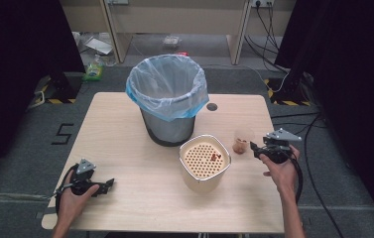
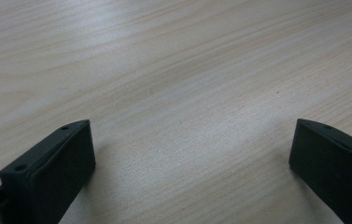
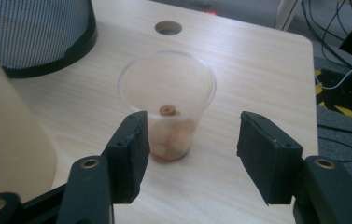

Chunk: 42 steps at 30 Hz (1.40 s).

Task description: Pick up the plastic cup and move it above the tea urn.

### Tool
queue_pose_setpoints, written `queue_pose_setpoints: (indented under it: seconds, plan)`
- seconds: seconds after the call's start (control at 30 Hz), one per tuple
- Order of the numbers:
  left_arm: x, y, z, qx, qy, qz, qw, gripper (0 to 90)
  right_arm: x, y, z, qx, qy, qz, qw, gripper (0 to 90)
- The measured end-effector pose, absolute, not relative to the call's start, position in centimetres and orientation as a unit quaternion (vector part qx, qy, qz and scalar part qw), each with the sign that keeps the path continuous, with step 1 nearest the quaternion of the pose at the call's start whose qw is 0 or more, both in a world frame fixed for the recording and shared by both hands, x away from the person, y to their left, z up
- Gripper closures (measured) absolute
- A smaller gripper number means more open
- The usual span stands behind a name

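My right tongs (image 1: pixel 255 147) sat w/ my right hand (image 1: pixel 282 171) at the desk's (image 1: pixel 125 148) right edge, wrist raised, jaws aimed left at the clear cup (image 3: pixel 168 100). Jaws stood apart, pinching nothing; cup just ahead of the tips, upright on the desk beside the cream perforated-lid container (image 1: pixel 204 163), few cereal bits inside. Left tongs (image 1: pixel 106 185) lay low near the desk's front-left corner, left hand (image 1: pixel 73 198) wrapped round the body, jaws spread wide over bare wood. Lined bin (image 1: pixel 167 96) behind.

Even overhead light, soft shadows on table (image 1: pixel 125 148), dark bg sides, slight blur
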<state>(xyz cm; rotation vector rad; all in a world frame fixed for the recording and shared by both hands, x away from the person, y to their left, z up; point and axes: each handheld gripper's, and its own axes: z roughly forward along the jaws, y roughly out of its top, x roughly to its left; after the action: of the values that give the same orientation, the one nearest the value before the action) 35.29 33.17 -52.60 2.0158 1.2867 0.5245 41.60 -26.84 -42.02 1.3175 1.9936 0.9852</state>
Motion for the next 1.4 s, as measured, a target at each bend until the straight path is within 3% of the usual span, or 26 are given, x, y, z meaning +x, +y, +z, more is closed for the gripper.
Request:
queue_pose_setpoints:
  seconds: [0.37, 0.97, 1.17, 1.4]
  plan:
    - [35.3, 33.2, -52.6, 0.774, 0.494, 0.201, 0.34, 0.0, 44.2, -26.5, -41.4, 0.498, 0.744, 0.36, 0.265, 51.3]
    - [35.3, 33.2, -52.6, 0.775, 0.494, 0.201, 0.34, 0.0, 48.6, -25.6, -43.4, 0.514, 0.769, 0.312, 0.216, 61.4]
    - [35.3, 33.2, -52.6, 0.775, 0.493, 0.201, 0.34, 0.0, 48.7, -25.3, -44.2, 0.517, 0.776, 0.301, 0.199, 75.7]
    - [35.3, 33.2, -52.6, 0.775, 0.493, 0.201, 0.34, 0.0, 48.2, -25.4, -44.3, 0.506, 0.788, 0.297, 0.189, 81.3]
